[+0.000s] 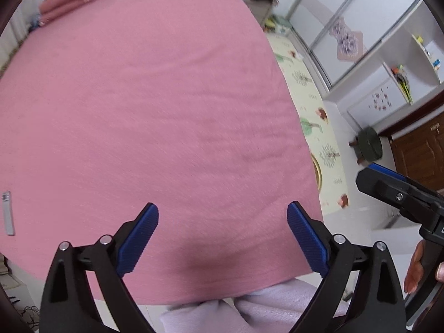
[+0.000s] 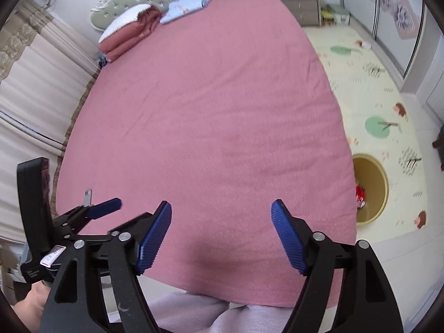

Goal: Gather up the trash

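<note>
A small flat silver-white wrapper [image 1: 7,213] lies on the pink bedspread [image 1: 155,116] near its left edge; in the right wrist view it [image 2: 88,196] shows just beyond the left gripper. A tan waste bin [image 2: 373,177] with red trash inside [image 2: 360,195] stands on the floor mat to the right of the bed. My left gripper [image 1: 222,236] is open and empty above the foot of the bed. My right gripper [image 2: 221,236] is open and empty, also above the foot of the bed; it shows at the right of the left wrist view [image 1: 399,191].
Folded red and blue quilts [image 2: 130,27] lie at the headboard. A curtain [image 2: 30,91] hangs left of the bed. A patterned play mat [image 2: 383,88], a wardrobe [image 1: 341,27], a dark round stool [image 1: 369,145] and a bedside cabinet [image 2: 302,5] are on the right.
</note>
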### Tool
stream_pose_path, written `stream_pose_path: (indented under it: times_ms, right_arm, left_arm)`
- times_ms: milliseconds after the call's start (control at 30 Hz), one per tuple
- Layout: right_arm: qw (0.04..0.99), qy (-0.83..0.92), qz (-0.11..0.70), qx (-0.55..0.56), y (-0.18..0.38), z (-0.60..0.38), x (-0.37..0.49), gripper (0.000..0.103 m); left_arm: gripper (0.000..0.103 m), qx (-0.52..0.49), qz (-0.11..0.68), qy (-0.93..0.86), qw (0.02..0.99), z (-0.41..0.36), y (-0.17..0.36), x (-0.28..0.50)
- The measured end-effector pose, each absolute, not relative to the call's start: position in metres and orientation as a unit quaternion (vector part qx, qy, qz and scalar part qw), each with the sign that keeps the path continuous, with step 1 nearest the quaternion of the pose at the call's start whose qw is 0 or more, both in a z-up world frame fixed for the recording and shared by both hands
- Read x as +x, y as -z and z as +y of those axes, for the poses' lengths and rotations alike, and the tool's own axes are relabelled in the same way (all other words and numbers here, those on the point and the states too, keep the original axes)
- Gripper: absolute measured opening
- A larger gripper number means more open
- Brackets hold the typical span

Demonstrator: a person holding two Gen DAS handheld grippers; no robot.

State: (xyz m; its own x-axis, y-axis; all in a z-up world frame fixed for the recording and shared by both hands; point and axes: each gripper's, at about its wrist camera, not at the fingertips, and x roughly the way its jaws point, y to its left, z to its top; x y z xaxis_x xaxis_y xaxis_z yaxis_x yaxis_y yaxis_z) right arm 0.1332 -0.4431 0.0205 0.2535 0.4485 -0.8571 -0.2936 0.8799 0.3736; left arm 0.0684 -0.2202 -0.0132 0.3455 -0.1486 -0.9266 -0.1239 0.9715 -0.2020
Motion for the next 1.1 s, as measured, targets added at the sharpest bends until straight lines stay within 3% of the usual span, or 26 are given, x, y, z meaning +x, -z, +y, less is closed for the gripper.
stream_pose_path:
  times_ms: [133, 400, 1100]
  right_arm:
    - [0.81, -0.224, 0.538, 0.056, -0.048, -0.435, 0.123, 0.086]
    - [0.832, -0.228, 0.503, 0.052, -0.083, -0.418, 0.104, 0.092]
    - [0.868, -0.224, 0.442, 0.043, -0.1, -0.403, 0.078, 0.094]
  left_arm:
    - [0.099, -0.116, 0.536, -0.02, 0.836, -0.206, -0.021, 0.056]
    - [0.099, -0.116, 0.462, -0.068, 0.876, -0.182, -0.081, 0.034]
    - [0.099, -0.105, 0.412, -0.14, 0.894, -0.162, -0.111, 0.012]
